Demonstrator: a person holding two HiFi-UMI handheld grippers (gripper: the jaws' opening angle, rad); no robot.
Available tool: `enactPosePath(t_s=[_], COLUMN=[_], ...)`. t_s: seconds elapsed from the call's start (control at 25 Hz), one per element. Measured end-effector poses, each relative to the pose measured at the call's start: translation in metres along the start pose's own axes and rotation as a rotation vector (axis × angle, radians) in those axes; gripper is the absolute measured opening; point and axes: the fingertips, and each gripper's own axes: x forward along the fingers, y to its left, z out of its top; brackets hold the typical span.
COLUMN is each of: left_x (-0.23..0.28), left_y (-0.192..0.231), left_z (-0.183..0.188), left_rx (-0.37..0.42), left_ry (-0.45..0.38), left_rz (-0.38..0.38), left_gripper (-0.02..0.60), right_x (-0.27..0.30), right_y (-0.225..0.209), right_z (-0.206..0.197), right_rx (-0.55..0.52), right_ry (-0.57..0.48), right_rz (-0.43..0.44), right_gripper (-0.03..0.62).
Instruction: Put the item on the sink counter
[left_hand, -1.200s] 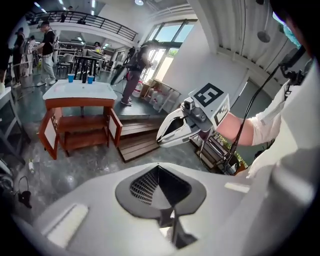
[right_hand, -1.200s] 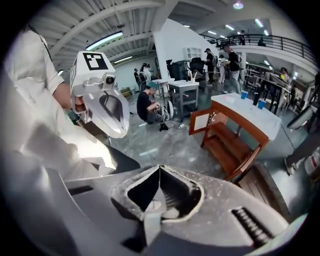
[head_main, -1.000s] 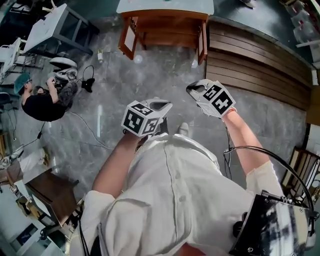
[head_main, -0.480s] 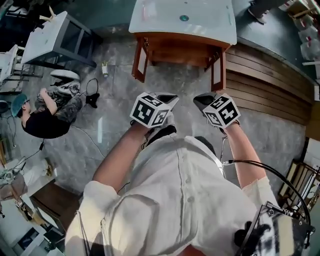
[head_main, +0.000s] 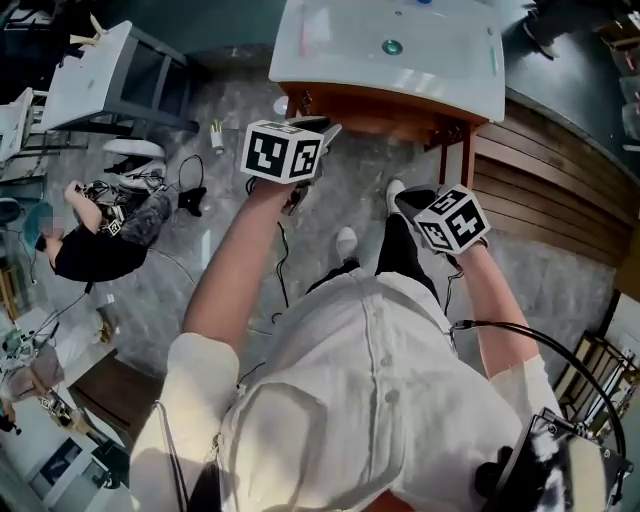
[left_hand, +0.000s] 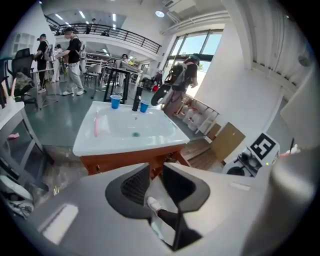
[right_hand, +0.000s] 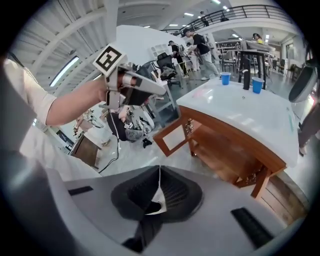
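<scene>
The left gripper (left_hand: 156, 171) reached toward the white sink table (left_hand: 155, 131), near its front edge. Its fingers (left_hand: 134, 187) had just been opening and stood released. Nothing was between them; only the floor (head_main: 190, 250) and a white shoe (left_hand: 154, 204) showed through the gap. The right gripper (right_hand: 159, 172) was held nearer the person's body, off to the right and short of the table. Its fingers (right_hand: 176, 192) were clenched together, with a pale sliver in the seam. Whether that sliver was a thing could not be told. No item showed plainly in either gripper. On the table a pink thing (left_hand: 96, 126) lay left of the basin. At the far edge stood two blue cups (left_hand: 115, 101) with a dark bottle (left_hand: 136, 99) between them.
</scene>
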Motion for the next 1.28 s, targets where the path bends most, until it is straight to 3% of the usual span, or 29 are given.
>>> enactPosePath(t_s=[0.24, 0.48, 0.8, 1.28], left_x=[0.035, 0.08, 0.119, 0.147], left_y=[0.084, 0.161, 0.231, 0.269], left_z=[0.071, 0.118, 0.118, 0.096], left_rx=[-0.094, -0.148, -0.18, -0.201], left_ry=[-0.024, -0.019, 0.054, 0.176], left_rz=[0.154, 0.282, 0.435, 0.511], left_gripper=[0.084, 0.094, 0.094, 0.071], right_x=[0.01, 0.008, 0.007, 0.012], right_y=[-0.045, -0.106, -0.137, -0.171], right_z=[0.039, 0.056, 0.04, 0.022], right_rx=[-0.097, -0.176, -0.159, -0.135], right_ry=[0.038, 0.079, 0.126, 0.161], right_rz=[0.107, 0.12, 0.195, 0.204], right_gripper=[0.006, 0.006, 0.006, 0.006])
